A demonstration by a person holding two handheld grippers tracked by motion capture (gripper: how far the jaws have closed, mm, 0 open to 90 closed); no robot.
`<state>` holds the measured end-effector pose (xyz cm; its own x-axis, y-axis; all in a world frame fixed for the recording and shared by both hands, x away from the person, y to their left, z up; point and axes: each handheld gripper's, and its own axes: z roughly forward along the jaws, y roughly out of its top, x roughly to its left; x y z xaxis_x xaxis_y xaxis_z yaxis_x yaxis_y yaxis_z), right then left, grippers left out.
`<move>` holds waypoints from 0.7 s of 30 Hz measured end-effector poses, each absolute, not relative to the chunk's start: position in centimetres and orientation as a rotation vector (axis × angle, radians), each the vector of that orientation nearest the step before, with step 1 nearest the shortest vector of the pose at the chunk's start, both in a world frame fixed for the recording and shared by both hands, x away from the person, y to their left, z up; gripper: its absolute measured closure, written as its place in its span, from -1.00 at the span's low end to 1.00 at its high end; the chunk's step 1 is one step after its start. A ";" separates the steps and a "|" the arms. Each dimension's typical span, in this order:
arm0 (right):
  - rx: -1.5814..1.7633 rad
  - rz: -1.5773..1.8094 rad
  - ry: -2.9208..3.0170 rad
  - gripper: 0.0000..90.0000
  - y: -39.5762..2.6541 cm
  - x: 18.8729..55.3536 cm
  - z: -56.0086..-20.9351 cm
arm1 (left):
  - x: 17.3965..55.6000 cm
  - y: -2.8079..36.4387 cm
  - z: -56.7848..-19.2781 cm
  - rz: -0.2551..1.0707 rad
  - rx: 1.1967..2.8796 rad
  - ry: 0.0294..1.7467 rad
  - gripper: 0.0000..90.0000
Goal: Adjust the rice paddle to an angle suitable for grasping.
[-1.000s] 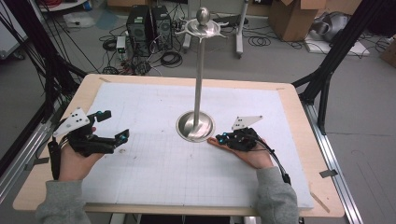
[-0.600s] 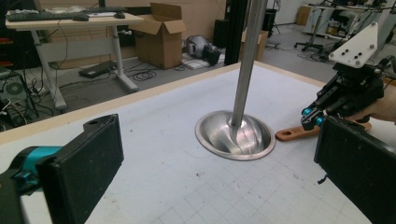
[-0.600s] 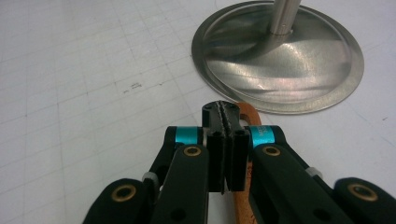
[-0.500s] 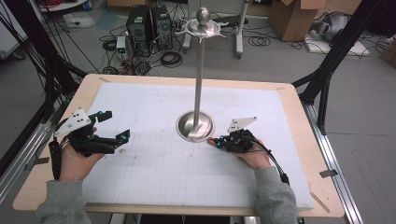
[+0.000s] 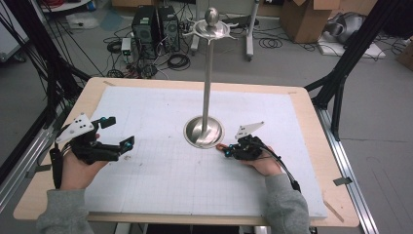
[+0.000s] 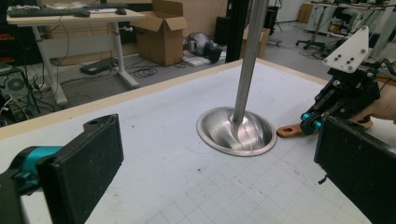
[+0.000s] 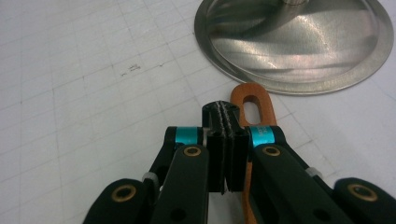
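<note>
The right gripper (image 7: 226, 122) has its jaws pressed together, flat on the tabletop (image 5: 160, 180); a brown wooden handle with a hanging hole (image 7: 251, 105) lies just beside them, apparently not clamped. Just ahead stands the metal hanging stand (image 5: 204, 130), its dished base and top hooks bare, so I judge hanging not yet done. The left gripper (image 5: 119, 131), jaws apart and holding nothing, waits well off.

The right gripper (image 7: 226, 140) hides most of the wooden handle (image 7: 254, 105) lying beneath it.
</note>
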<state>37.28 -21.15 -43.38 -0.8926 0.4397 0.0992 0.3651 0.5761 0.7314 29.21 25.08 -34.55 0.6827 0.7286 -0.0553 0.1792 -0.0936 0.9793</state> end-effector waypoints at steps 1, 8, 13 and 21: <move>0.692 1.221 2.708 0.98 -21.1 37.3 -43.4 | 29.2 25.2 -34.5 0.542 1.628 0.756 -0.96; 0.663 1.196 2.727 0.98 -20.7 37.4 -43.7 | 28.9 25.5 -34.4 0.550 1.623 0.759 -0.96; 0.648 1.179 2.734 0.98 -20.6 37.5 -43.9 | 28.9 25.5 -34.5 0.547 1.624 0.763 -0.96; 0.710 1.191 2.722 0.98 -20.9 38.0 -44.1 | 28.8 25.4 -34.7 0.545 1.632 0.768 -0.96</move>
<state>37.99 -20.89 -44.14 -0.8883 0.4474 0.1032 0.3795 0.5888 0.7136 28.83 25.37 -34.74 0.6732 0.7370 -0.0602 0.1866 -0.0905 0.9783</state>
